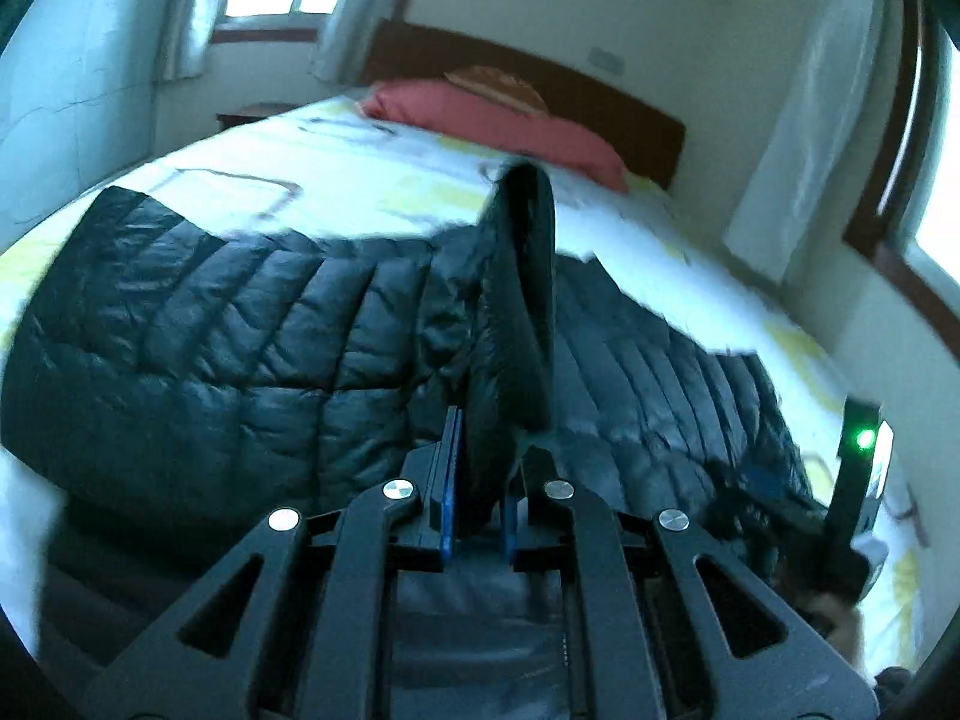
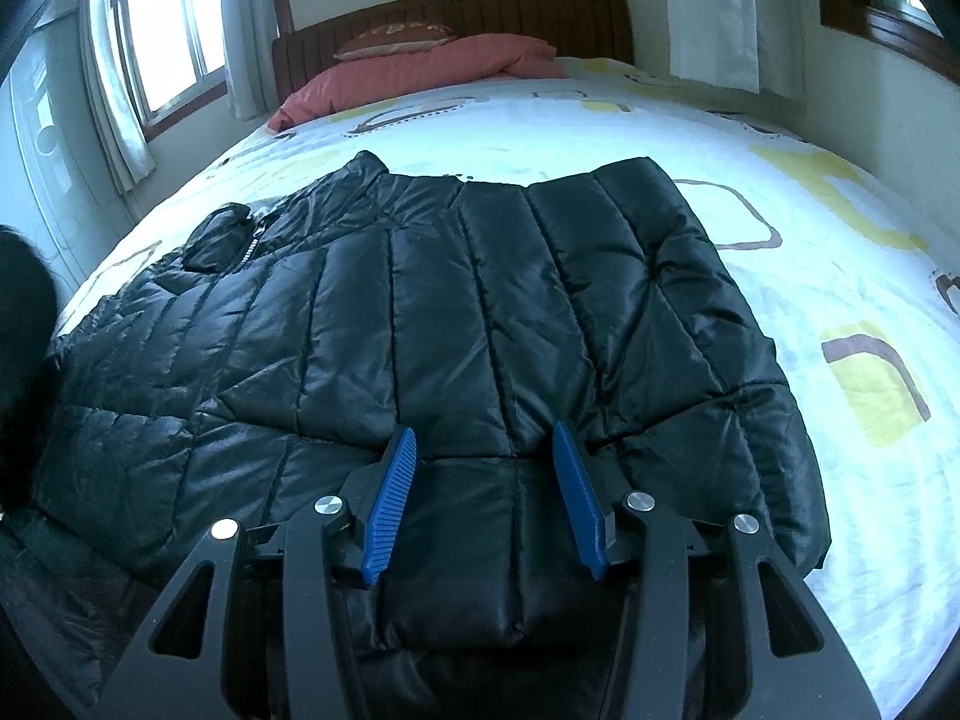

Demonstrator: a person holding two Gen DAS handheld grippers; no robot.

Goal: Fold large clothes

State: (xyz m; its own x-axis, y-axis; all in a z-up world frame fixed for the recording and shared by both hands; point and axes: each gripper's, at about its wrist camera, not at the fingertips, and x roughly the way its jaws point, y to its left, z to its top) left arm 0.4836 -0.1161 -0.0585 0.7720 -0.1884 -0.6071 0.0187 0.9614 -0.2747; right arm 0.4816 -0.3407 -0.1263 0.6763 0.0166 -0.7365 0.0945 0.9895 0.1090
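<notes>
A black quilted puffer jacket (image 2: 420, 324) lies spread on the bed, its collar and zipper (image 2: 249, 246) toward the left. It also shows in the left wrist view (image 1: 228, 330). My left gripper (image 1: 480, 480) is shut on a raised fold of the jacket (image 1: 519, 300), which stands up between the blue pads and hides the bed behind it. My right gripper (image 2: 486, 450) is open, its blue pads (image 2: 390, 504) resting just above the jacket's near edge, holding nothing. The right gripper's body with a green light (image 1: 864, 438) shows at the right of the left wrist view.
The bed has a white sheet (image 2: 750, 138) with yellow and brown patterns, a red pillow (image 2: 420, 69) and a wooden headboard (image 2: 528, 15) at the far end. Windows with curtains (image 2: 120, 90) stand to the left and right.
</notes>
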